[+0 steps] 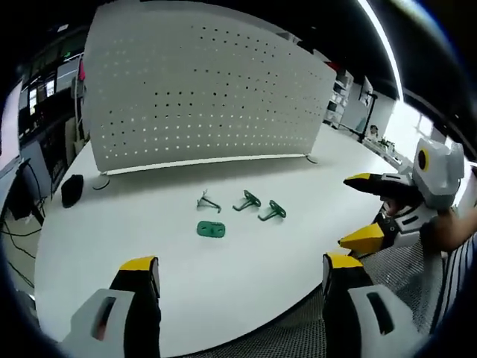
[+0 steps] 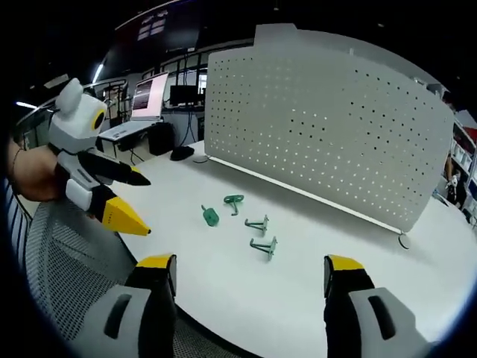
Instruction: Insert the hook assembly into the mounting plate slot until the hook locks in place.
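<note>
Left gripper view: left gripper [image 1: 242, 280] above near edge of white worktop [image 1: 149, 224], yellow-tipped jaws spread wide, nothing between them.
Right gripper view: right gripper [image 2: 250, 280] above near edge of worktop [image 2: 313, 283], jaws likewise wide apart and empty.
Other gripper, left gripper view: right gripper [image 1: 365, 212] entering from right, off worktop's near-right edge, jaws parted, holding nothing.
Other gripper, right gripper view: left gripper [image 2: 127, 201] entering from left, held in a hand [image 2: 33, 179], jaws parted, empty.
Mounting plate: flat green piece [image 1: 212, 229] lying mid-worktop, nearest the near edge among green parts; also seen [image 2: 210, 216].
Hooks: three green hooks in a row just behind plate, toward pegboard — first hook [image 1: 208, 202], second hook [image 1: 247, 201], third hook [image 1: 272, 212]; all apart from plate and from each other, none inserted.
Pegboard: white perforated panel [image 1: 201, 89] upright along far edge of worktop; also [image 2: 328, 119].
Black object: small dark item [image 1: 71, 189] near far-left edge, by pegboard foot.
Mesh chair: grey mesh seat [image 2: 67, 253] beside near edge.
</note>
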Demonstrator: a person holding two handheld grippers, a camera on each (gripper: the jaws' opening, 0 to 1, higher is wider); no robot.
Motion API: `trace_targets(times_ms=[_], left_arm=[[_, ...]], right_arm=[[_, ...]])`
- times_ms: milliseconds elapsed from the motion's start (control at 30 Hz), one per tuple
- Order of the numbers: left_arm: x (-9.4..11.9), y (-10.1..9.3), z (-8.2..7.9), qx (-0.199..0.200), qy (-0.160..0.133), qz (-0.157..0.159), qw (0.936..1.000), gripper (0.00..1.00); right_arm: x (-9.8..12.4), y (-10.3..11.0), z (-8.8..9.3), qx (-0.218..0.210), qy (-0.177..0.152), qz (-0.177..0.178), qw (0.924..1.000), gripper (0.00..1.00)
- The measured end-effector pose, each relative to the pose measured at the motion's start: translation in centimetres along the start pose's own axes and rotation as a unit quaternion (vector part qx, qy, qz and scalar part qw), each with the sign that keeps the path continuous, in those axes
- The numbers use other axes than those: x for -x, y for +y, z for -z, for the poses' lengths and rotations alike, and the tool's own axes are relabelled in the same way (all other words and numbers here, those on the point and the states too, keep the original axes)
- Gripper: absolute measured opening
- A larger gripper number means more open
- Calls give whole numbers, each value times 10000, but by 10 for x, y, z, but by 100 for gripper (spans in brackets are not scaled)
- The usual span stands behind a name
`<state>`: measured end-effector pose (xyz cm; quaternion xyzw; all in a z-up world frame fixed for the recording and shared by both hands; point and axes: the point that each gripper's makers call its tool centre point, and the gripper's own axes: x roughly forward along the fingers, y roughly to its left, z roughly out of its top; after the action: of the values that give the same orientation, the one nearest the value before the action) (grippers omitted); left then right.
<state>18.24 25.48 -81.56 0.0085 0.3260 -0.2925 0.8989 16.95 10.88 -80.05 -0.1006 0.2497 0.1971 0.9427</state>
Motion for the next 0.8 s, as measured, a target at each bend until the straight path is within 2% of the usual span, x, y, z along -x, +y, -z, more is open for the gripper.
trace_targets(times_ms=[367, 600, 733, 800], left_arm=[[0, 2, 0, 144, 2, 34, 9999, 93], [-1, 0, 1, 191, 24, 83, 9998, 93], [0, 0, 1, 237, 23, 94, 9997, 93], [0, 0, 2, 252, 23, 103, 9996, 93]], right_arm=[[-2, -3, 3, -124, 127, -93, 9998, 70], [-7, -10, 7, -394, 413, -213, 9981, 53], [-23, -17, 7, -335, 540, -252, 9977, 42], [-33, -18, 11, -319, 650, -289, 9970, 41]])
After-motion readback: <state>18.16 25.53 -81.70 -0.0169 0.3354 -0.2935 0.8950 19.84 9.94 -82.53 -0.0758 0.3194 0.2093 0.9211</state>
